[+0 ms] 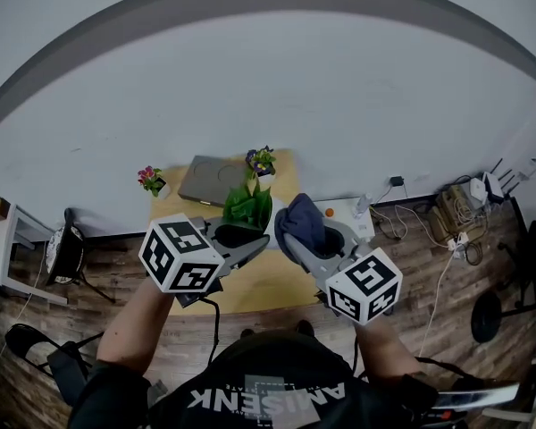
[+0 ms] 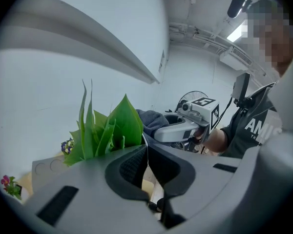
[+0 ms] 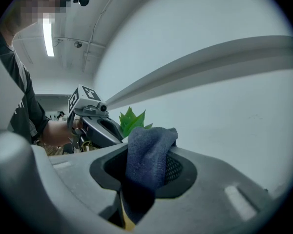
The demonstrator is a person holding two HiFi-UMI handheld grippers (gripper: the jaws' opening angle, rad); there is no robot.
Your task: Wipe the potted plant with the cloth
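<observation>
The potted plant (image 1: 247,206) with broad green leaves stands on the yellow table (image 1: 259,286). My left gripper (image 1: 261,238) is shut, with its tips at the plant's near side. In the left gripper view its jaws (image 2: 146,150) meet and the leaves (image 2: 122,126) rise just behind them. I cannot tell whether a leaf is pinched. My right gripper (image 1: 290,232) is shut on a dark blue cloth (image 1: 304,222), just right of the plant. In the right gripper view the cloth (image 3: 149,152) bulges up out of the jaws and the plant (image 3: 131,121) shows beyond it, behind the left gripper (image 3: 95,121).
Two small flowering pots (image 1: 150,179) (image 1: 261,161) and a flat grey board (image 1: 210,181) sit at the table's far side by the white wall. A white unit (image 1: 353,217) stands to the right. Cables and power strips (image 1: 456,217) lie on the floor at right, a fan (image 1: 64,253) at left.
</observation>
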